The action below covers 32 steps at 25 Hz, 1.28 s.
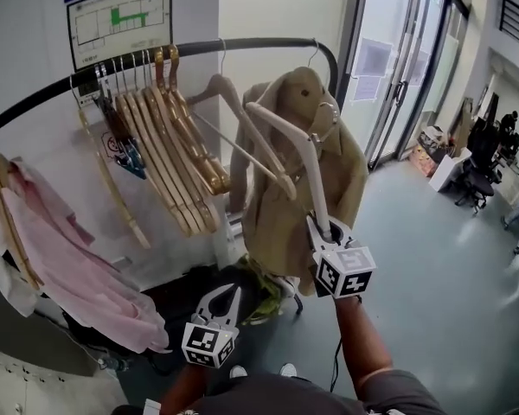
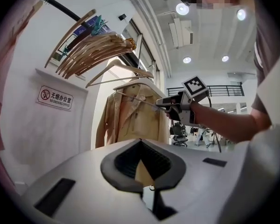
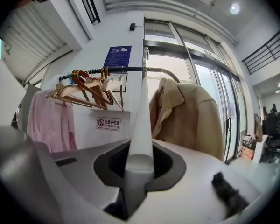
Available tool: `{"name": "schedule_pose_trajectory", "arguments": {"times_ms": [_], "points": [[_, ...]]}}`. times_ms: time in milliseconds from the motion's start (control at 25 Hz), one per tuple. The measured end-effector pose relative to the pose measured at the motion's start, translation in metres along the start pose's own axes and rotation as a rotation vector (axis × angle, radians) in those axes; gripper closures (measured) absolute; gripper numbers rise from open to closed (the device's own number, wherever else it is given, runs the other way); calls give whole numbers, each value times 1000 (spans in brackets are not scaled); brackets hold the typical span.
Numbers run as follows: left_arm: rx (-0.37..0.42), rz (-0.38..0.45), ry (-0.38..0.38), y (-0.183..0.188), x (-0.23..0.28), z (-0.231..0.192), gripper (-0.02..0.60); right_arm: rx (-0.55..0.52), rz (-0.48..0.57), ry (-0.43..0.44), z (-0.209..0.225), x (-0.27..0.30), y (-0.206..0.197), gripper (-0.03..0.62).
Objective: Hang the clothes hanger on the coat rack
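On coat rack [image 1: 43, 99], beige coat [image 1: 281, 206], right gripper [image 1: 322, 227] holding white hanger [image 1: 307, 150]

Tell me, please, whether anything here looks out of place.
A heap of dark and green fabric lies on the floor under the rack, not hung up. The white hanger is unhung too, held by one end in the right gripper.

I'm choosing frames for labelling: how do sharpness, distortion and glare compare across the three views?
Head view: evenly lit, sharp on the white hanger, smeared toward the right edge. Left gripper view: strong fisheye, dark corners, ceiling lights flaring. Right gripper view: fisheye, hanger soft close to the lens.
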<state>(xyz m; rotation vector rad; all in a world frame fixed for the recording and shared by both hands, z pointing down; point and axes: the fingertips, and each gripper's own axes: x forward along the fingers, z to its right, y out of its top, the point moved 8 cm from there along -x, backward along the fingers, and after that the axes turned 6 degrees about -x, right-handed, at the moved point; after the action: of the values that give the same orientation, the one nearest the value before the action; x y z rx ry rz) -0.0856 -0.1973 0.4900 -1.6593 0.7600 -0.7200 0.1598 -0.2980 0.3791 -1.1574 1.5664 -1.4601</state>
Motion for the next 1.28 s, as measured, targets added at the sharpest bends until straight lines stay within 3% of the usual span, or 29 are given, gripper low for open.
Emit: {"name": "schedule_pose_trajectory", "arguments": {"times_ms": [200,720,920,1280], "points": [[-6,32,85,6,4,1,577,-10,48,44,13,38,31,536],[-27,70,253,6,-18,5,577,-55,31,158,15,135,116,536],[-30,85,294,6,-27,3,577,-72,1,190,12,149,118,536],[-28,99,302,7,-25,1,577,-88,-49,205,8,158,105,536]]}}
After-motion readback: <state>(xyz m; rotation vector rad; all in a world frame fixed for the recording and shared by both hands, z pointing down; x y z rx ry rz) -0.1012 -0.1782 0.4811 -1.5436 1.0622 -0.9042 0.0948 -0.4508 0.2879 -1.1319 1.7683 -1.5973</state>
